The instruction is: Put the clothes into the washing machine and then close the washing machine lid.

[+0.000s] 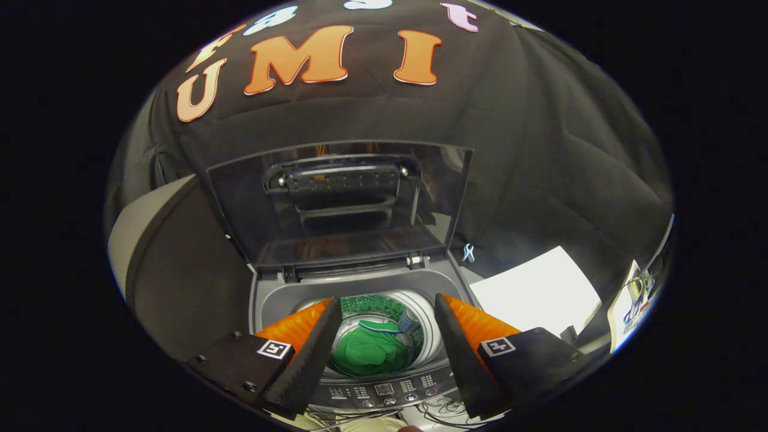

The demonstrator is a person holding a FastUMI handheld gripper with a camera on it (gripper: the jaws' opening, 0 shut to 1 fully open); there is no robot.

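A grey top-loading washing machine [273, 300] stands below me with its dark see-through lid [339, 204] raised upright at the back. Green clothes [372, 351] lie inside the round drum [429, 327], seen between my fingers. My gripper [384, 306] hovers above the drum opening, open, with nothing between its fingers. The control panel [384, 393] with buttons runs along the machine's front edge under the fingers.
A white flat surface [534, 294] lies to the right of the machine. A small pale clip [468, 253] hangs on the cloth wall beside the lid. Cables [438, 411] lie below the panel. A grey rounded object [150, 240] stands at the left.
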